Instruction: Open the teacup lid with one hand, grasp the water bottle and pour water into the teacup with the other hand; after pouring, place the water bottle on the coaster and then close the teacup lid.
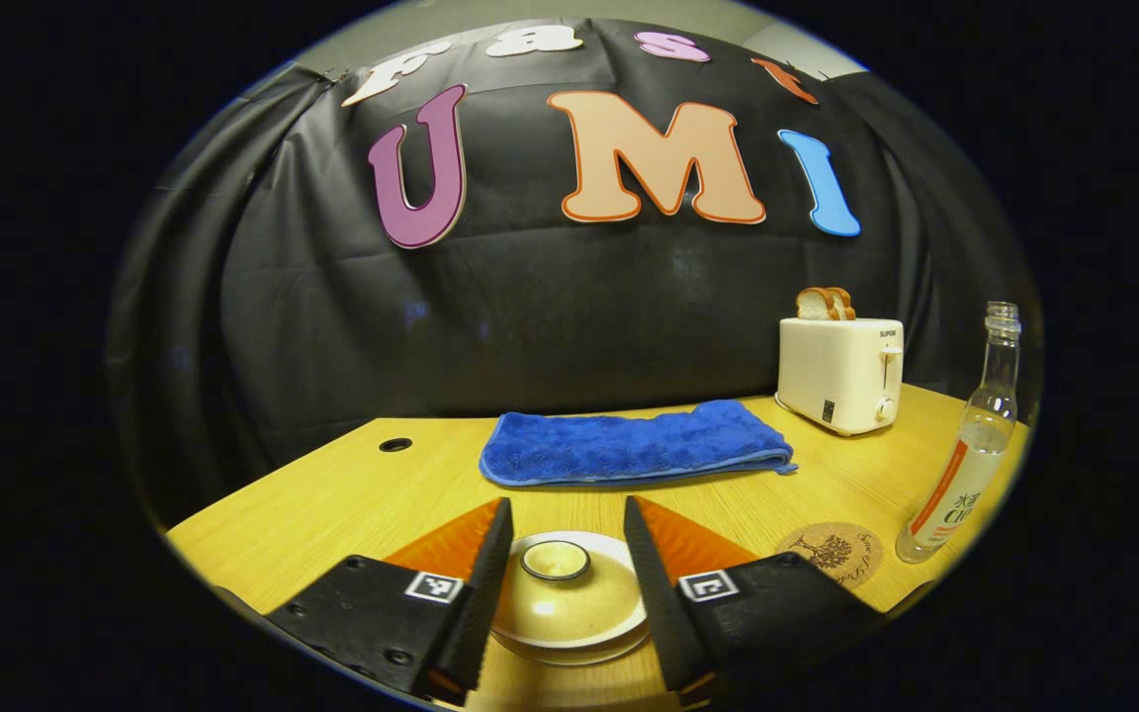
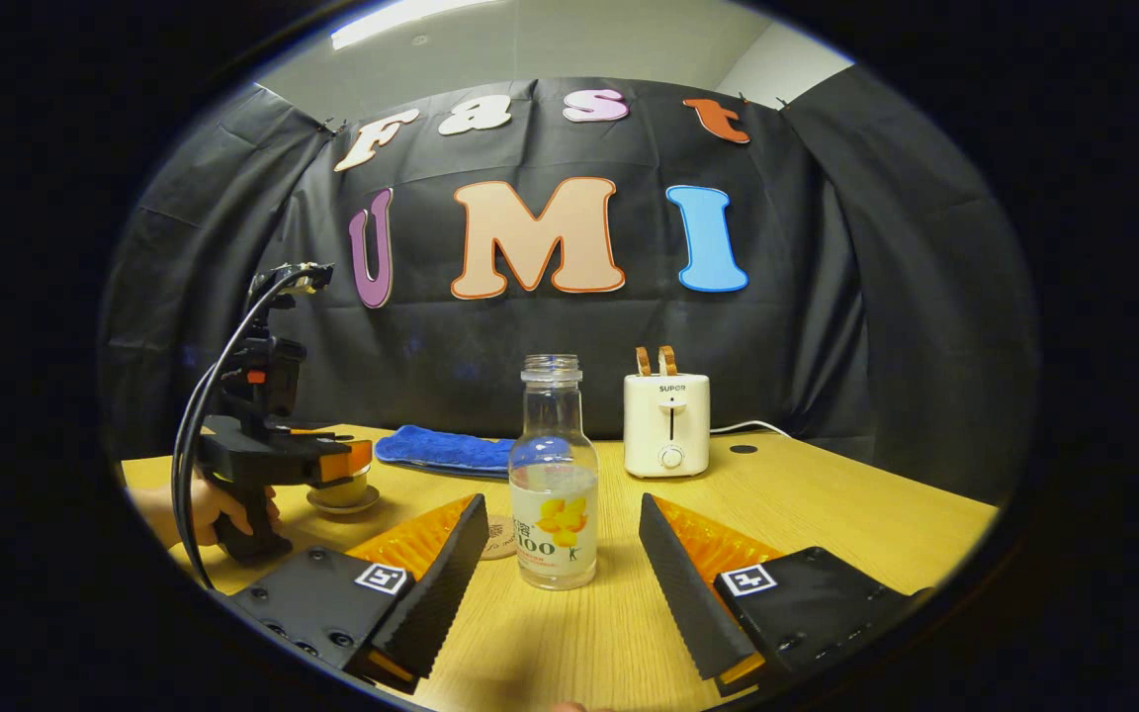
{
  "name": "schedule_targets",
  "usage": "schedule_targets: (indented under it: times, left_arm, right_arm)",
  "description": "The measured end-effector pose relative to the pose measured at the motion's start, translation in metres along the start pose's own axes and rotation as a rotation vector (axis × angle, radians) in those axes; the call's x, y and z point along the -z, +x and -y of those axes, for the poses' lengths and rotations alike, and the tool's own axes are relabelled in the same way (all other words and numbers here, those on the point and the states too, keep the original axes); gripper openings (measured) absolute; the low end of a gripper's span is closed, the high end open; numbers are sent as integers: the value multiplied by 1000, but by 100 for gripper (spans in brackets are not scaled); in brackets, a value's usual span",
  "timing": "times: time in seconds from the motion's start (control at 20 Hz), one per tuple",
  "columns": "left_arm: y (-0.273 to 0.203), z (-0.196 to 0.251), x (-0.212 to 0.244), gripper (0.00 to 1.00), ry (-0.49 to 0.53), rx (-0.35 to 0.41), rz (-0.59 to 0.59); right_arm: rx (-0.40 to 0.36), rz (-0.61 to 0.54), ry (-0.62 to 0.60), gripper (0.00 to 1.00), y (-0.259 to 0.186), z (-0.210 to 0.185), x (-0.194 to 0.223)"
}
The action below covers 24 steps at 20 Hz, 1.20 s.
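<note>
Left tool (image 1: 568, 583) was spread wide, jaws either side of the cream ceramic teacup lid (image 1: 568, 593), not pressing on it. The lid sat closed on the teacup, its small ring knob (image 1: 555, 561) dead centre between the jaws at 12 o'clock, close in.

Right tool (image 2: 563, 569) was also released, jaws apart and short of the clear glass water bottle (image 2: 553, 475). The bottle stood upright at 12 o'clock, uncapped, about half full.

Risks, as I judged them:
- Knob is low and shallow; closing on the lid's sloped dome instead would let it squirt out or drag the cup on its saucer.
- Open-necked bottle: a high or off-centre grip could tip it and spill on the light wood surface (image 1: 352, 494).
- Smooth glass with a glossy label may slip or rotate in the jaws during the pour.
- In the right gripper view the left tool and the person's hand (image 2: 199, 509) hung over the cup at 9 o'clock; both arms converging there could clash if the lid isn't lifted clear.

The round brown cork coaster (image 1: 830, 552) lay at 2 o'clock in the left gripper view, just beside the bottle, so a sloppy set-down could land half off it.

Further back: folded blue towel (image 1: 634, 445), then cream two-slot toaster (image 2: 666, 423) holding bread.

Writing: toaster read "SUPOR". Bottle label showed "100" plus characters and yellow fruit. Coaster had a tree print with script I couldn't read.
</note>
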State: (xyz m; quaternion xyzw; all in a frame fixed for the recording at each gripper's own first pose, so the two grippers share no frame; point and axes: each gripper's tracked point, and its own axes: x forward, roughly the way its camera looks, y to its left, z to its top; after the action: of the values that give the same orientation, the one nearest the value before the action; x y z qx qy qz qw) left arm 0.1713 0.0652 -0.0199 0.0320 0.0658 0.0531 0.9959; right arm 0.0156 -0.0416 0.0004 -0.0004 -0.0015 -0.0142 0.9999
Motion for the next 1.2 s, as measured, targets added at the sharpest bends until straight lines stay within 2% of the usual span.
schedule_targets:
  times: [0.05, 0.1, 0.25, 0.55, 0.6, 0.7, 0.8, 0.85, 0.9, 0.95, 1.1, 1.2]
  left_arm:
    - [0, -1, 0, 57, 2, -4, 1]
    - [0, -2, 0, 42, -2, -6, 0]
    - [0, 0, 1, 30, -9, 0, 0]
    - [-3, -5, 1, 24, -16, -33, 2]
    - [-3, -5, 1, 23, -14, -36, 4]
    - [-6, -4, -3, 24, -14, -32, 26]
    - [-9, -4, -8, 24, -19, -22, 66]
    - [-10, -5, -13, 24, -31, -18, 93]
    - [-12, -7, -15, 23, -48, -15, 118]
    - [-12, -10, -19, 23, -69, -19, 138]
    - [-13, -12, -15, 23, -68, -35, 130]
    - [-20, -9, -15, 24, -68, -17, 121]
  right_arm:
    - [0, -1, 0, 98, 0, 1, 0]
    - [3, -1, 0, 98, 1, 3, 1]
    - [14, -1, 1, 98, 1, 8, 0]
    - [16, 1, 0, 98, 2, 9, 0]
    - [15, 1, -1, 94, 2, 9, 0]
    - [15, 1, -1, 98, 2, 10, 0]
    - [15, 1, -1, 95, 2, 9, 0]
    - [15, 1, 0, 98, 2, 9, 0]
    - [15, 1, -1, 94, 2, 9, 0]
    - [15, 2, -1, 98, 1, 9, 0]
    - [15, 1, -1, 95, 1, 9, 0]
    - [11, 1, 0, 98, 1, 9, 0]
